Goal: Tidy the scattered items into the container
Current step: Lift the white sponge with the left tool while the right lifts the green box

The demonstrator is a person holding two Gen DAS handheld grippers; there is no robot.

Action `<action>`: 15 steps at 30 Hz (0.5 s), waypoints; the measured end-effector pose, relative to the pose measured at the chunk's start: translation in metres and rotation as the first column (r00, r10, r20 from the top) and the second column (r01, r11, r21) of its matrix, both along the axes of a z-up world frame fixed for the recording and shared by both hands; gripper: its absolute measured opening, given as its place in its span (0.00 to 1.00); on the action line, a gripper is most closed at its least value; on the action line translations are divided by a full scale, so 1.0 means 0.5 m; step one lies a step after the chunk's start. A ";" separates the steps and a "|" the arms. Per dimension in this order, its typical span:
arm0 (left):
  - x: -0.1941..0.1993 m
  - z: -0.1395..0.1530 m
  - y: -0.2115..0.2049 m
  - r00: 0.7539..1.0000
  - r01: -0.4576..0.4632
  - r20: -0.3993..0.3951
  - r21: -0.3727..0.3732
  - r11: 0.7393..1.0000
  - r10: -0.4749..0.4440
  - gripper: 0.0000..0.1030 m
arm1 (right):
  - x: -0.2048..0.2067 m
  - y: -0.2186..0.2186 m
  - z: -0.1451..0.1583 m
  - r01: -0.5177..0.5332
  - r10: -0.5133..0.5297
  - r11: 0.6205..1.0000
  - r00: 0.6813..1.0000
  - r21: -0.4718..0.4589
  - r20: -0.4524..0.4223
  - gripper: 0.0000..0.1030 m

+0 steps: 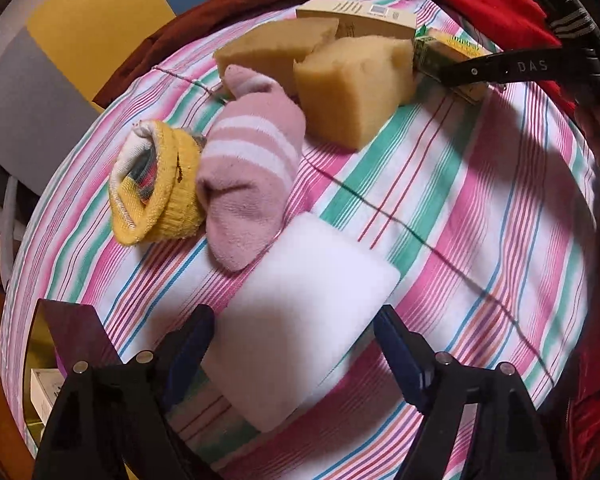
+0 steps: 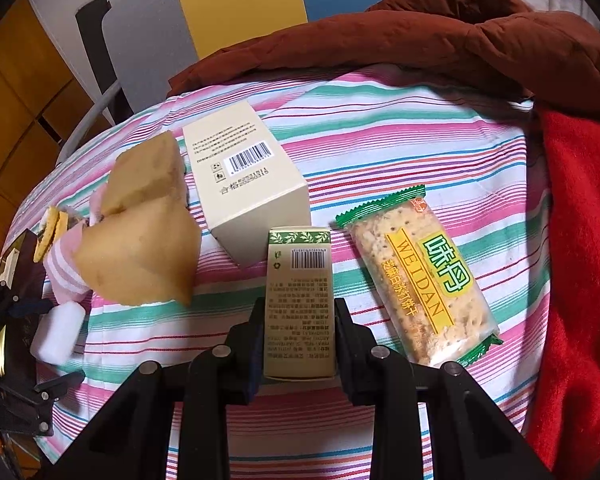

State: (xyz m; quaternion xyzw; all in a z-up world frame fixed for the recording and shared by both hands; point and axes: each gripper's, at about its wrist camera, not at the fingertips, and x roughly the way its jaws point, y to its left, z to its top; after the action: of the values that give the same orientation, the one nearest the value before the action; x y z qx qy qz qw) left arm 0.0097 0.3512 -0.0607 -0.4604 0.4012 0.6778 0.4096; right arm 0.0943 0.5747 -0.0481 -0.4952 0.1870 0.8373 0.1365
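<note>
Tidying barely begun | left gripper (image 1: pixel 296 354) fingers spread, white sponge (image 1: pixel 300 320) lying loose between them | right gripper (image 2: pixel 298 344) fingers pinching small green box (image 2: pixel 300 300) | socks (image 1: pixel 248 184), foam blocks (image 1: pixel 352 88), cracker pack (image 2: pixel 420 280) ahead, unsorted | container not identifiable.

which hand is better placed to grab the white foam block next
Left. The left gripper hangs open right over the white foam block, a finger on either side. The right gripper is shut on the small green-leaf box, so it is busy.
</note>
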 end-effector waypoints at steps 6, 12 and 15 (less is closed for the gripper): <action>0.009 0.009 -0.011 0.999 -0.039 -0.035 0.046 0.998 0.041 0.73 | 0.001 0.002 0.000 0.002 -0.002 1.000 1.000 -0.002 -0.002 0.30; 0.029 0.021 -0.005 0.996 -0.046 -0.074 0.048 0.998 0.050 0.70 | 0.006 0.006 0.006 0.016 -0.016 1.000 1.000 0.002 -0.017 0.30; 0.033 0.032 -0.016 0.997 -0.060 -0.046 0.076 0.995 0.064 0.68 | 0.008 0.008 0.009 0.022 -0.022 1.000 0.999 0.004 -0.025 0.30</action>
State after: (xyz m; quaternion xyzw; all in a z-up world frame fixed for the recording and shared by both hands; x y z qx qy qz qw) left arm 0.0262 0.3431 -0.0448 -0.4403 0.3708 0.7157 0.3955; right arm 0.0983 0.5786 -0.0434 -0.4824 0.1921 0.8423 0.1444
